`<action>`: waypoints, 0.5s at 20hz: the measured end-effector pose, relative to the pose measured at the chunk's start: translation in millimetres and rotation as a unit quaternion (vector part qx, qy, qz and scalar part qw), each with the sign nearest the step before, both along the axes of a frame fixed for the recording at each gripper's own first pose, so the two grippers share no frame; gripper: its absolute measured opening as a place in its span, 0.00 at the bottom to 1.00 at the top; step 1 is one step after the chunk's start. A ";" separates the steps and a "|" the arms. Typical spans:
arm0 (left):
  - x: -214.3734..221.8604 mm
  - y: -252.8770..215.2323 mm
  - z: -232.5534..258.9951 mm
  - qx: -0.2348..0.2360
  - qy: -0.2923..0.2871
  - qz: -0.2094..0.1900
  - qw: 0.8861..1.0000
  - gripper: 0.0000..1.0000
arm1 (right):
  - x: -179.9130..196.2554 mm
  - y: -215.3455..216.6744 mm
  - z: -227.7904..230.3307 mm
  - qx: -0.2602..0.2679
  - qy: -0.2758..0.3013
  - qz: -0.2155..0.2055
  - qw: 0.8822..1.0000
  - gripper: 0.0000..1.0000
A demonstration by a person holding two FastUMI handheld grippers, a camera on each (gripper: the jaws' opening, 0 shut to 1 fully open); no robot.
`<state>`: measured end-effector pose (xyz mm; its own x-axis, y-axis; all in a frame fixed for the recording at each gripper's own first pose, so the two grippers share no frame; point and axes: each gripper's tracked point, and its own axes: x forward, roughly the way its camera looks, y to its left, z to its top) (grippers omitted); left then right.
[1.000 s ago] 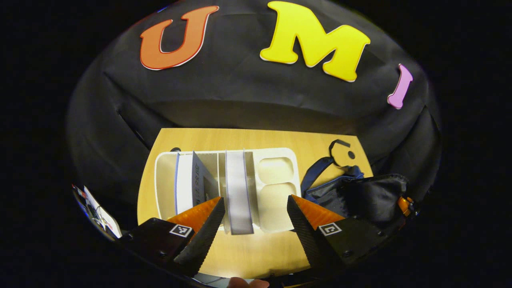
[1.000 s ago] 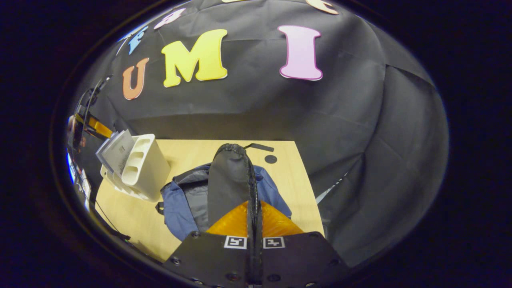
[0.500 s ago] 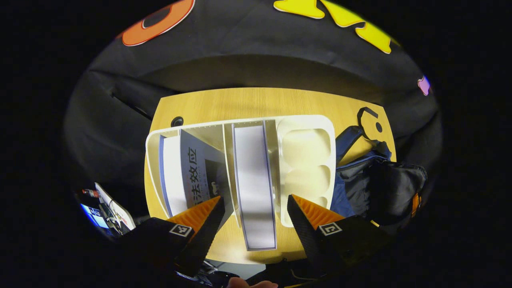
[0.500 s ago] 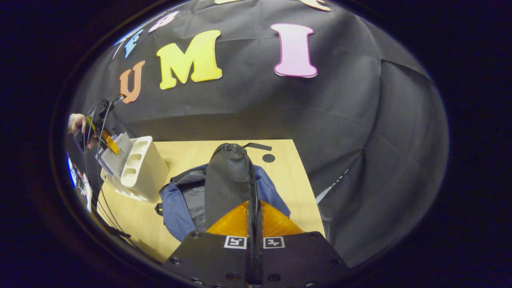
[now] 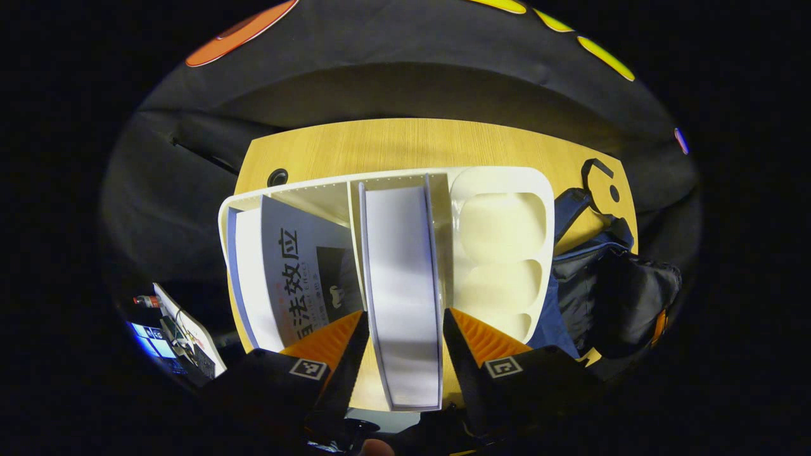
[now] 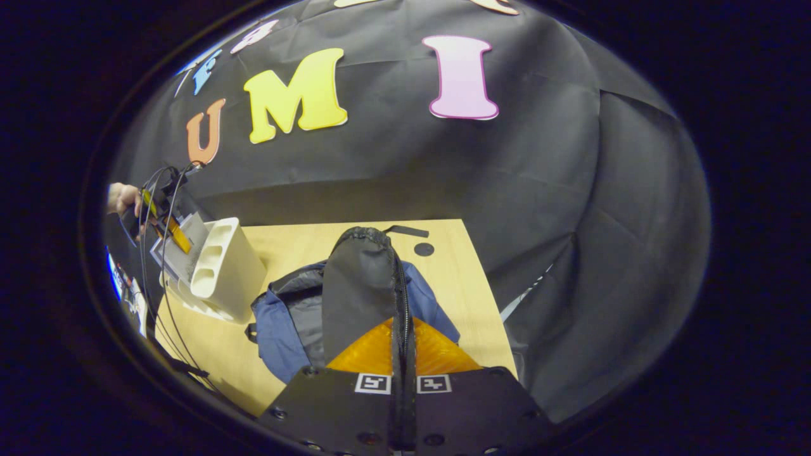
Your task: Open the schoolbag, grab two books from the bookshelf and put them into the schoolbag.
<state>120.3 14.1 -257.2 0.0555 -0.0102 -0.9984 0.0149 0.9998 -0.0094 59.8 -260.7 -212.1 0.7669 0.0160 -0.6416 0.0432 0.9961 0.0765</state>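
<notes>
- Two books stood on edge in the white bookshelf (image 5: 500,183), and the white-edged book (image 5: 402,285) in the middle slot ran lengthwise straight toward the left gripper (image 5: 401,339), its near end sticking out past the shelf's front.
- The left gripper's fingers sat one on each side of that near end, jaws parted and very close to the covers; I couldn't tell whether they were touching it.
- The grey-covered book (image 5: 304,266) leaned in the left slot, its top tipped toward the divider, with a white book block beside it.
- The schoolbag (image 6: 355,297) lay just to the right of the shelf, blue and dark, its long axis running away from the right gripper (image 6: 403,342) toward the booth's back wall.
- The right gripper's jaws were closed on the bag's dark flap (image 6: 361,285), holding it up on edge along the zip.
- Everything rested on a light wooden table (image 5: 380,142), with black cloth hung behind and around it.
- In the right gripper view a hand (image 6: 120,197) held the other gripper over the shelf at the far left, small and hard to make out.
- The bag's inside was hidden behind the raised flap, and some clutter at the left gripper view's lower left was too small to identify.
</notes>
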 end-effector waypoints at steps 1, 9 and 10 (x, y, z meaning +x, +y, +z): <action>-3.3 0.8 -0.8 0.002 0.009 0.007 1.000 0.66 | -0.5 0.8 -0.8 0.000 0.000 0.001 1.000 0.00; -21.3 12.8 29.6 0.016 0.009 0.016 1.000 0.44 | -1.6 6.8 1.9 -0.002 -0.005 0.003 1.000 0.00; -24.1 14.1 38.7 0.014 0.000 0.013 1.000 0.43 | -2.6 8.6 2.3 -0.002 -0.005 0.005 1.000 0.00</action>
